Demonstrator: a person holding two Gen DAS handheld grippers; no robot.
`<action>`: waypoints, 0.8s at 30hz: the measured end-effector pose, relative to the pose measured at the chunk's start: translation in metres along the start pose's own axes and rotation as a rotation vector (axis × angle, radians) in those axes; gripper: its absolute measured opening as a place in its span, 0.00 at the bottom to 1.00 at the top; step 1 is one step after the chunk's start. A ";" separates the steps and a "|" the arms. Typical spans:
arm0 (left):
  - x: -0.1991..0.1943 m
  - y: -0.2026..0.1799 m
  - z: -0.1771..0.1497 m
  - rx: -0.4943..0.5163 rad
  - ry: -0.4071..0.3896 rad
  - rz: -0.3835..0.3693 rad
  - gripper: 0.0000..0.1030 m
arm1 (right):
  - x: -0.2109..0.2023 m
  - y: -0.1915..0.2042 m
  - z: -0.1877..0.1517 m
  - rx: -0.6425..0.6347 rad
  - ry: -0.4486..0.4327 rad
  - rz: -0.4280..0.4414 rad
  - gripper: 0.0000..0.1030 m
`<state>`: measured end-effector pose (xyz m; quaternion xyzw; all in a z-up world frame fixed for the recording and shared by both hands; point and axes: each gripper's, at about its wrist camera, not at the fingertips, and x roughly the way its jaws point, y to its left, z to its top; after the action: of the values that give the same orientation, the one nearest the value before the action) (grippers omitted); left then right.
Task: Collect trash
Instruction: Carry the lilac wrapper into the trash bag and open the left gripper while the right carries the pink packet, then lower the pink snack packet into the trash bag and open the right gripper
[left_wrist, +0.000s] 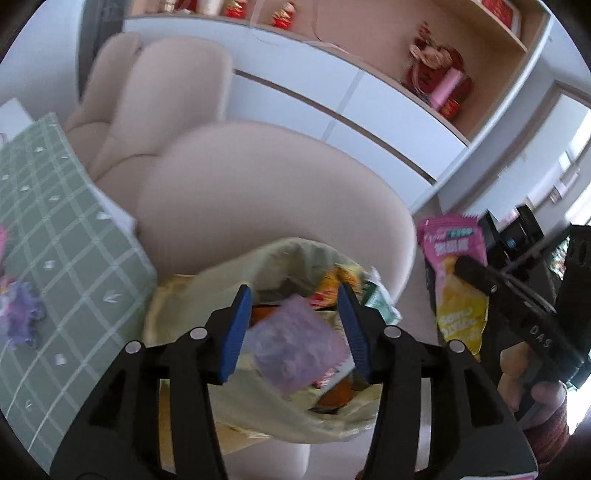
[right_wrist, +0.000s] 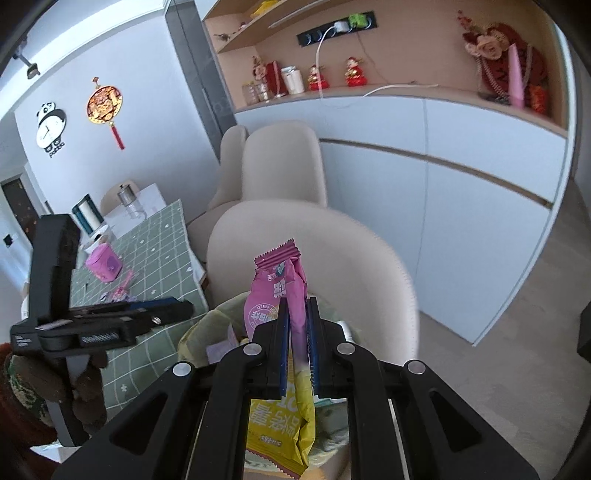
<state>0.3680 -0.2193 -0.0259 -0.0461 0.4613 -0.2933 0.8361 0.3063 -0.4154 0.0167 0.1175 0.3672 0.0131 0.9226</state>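
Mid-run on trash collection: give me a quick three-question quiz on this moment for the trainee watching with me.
1. True or false: the right gripper is shut on the pink and yellow snack packet.
2. Multiple choice: what lies between the left gripper's open jaws? A) a glass jar B) a purple wrapper falling loose above the bin bag, not pinched C) a spoon
3. Fill in: the yellowish bin bag stands beside the table with the ____ checked cloth.

Key: 1 true; 2 B; 3 green
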 end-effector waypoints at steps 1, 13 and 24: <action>-0.007 0.006 -0.002 -0.012 -0.012 0.017 0.46 | 0.008 0.003 -0.001 0.002 0.010 0.020 0.10; -0.072 0.087 -0.048 -0.183 -0.037 0.177 0.46 | 0.096 0.050 -0.036 -0.106 0.146 0.054 0.10; -0.099 0.125 -0.085 -0.259 -0.017 0.212 0.46 | 0.119 0.051 -0.065 -0.130 0.203 -0.055 0.10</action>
<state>0.3163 -0.0467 -0.0447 -0.1068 0.4906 -0.1411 0.8532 0.3516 -0.3395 -0.0979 0.0455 0.4601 0.0236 0.8864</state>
